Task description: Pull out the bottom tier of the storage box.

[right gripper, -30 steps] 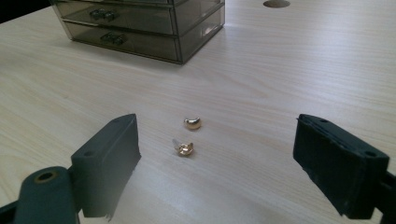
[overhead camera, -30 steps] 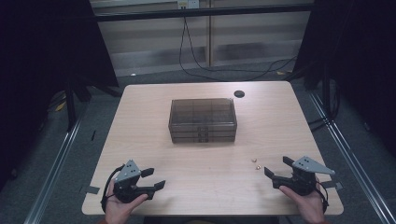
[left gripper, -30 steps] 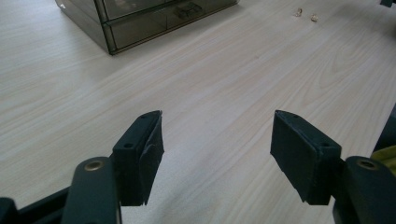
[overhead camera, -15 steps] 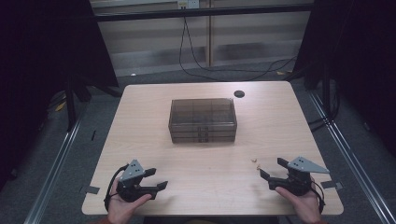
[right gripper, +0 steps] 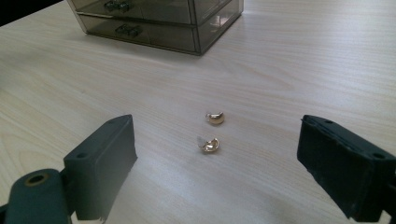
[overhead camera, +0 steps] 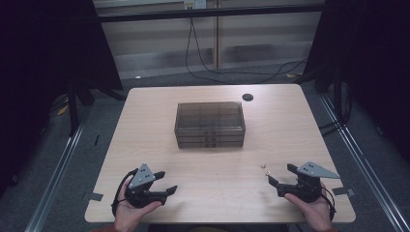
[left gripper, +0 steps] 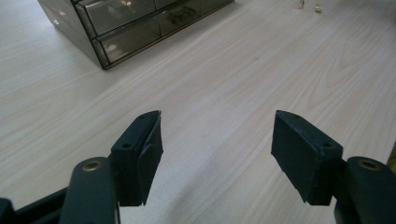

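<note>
Earrings (right gripper: pixel 212 131): two small gold pieces lie on the bare wooden table (overhead camera: pixel 145 125), one just beside the other and not touching, well in front of the drawer box (overhead camera: pixel 210 124) and off toward its right corner as you face it. In the high view they show as two small specks (overhead camera: pixel 265 169) on the near right part of the table.

Your right gripper (overhead camera: pixel 281 174) rests low at the near right edge, just short of the earrings. Its jaws stand wide apart and have just been opening further; nothing is between them, and the earrings lie ahead of the gap, nearer the box.

Your left gripper (overhead camera: pixel 163 181) sits near the table's front edge, well apart from the box and to its left. Its jaws are apart, with bare wood between them.

The box is smoky and see-through, with its drawers closed, at the centre of the table. A small black disc (overhead camera: pixel 247 97) lies behind its right rear corner.
</note>
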`<state>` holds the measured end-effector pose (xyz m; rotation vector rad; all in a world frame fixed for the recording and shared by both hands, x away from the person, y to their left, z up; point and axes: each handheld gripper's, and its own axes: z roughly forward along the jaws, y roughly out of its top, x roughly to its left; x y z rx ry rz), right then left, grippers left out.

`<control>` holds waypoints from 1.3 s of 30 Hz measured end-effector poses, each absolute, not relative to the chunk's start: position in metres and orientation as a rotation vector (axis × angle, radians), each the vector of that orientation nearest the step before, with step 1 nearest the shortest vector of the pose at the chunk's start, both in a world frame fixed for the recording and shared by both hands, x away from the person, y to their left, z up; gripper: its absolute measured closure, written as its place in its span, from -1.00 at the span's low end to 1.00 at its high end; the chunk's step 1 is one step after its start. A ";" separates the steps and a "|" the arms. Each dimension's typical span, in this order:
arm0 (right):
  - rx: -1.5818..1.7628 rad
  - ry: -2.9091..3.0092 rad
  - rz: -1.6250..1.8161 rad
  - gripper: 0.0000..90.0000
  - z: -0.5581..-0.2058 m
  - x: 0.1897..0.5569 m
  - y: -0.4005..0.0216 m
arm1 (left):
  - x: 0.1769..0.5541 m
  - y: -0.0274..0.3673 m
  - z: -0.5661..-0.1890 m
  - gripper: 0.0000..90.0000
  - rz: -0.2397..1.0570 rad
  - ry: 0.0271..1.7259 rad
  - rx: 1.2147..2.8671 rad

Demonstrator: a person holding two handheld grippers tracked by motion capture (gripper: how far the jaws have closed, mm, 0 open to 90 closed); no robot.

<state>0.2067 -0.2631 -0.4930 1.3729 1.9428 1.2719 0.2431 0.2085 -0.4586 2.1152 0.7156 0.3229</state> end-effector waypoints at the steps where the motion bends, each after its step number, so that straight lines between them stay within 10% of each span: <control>1: 1.371 1.944 1.273 -0.76 -0.493 0.207 -0.263 | 0.243 0.207 -0.459 -0.23 0.322 0.709 2.118; 39: 1.352 2.012 1.271 -0.70 -0.492 0.205 -0.255 | 0.271 0.151 -0.464 -0.13 0.527 0.558 2.344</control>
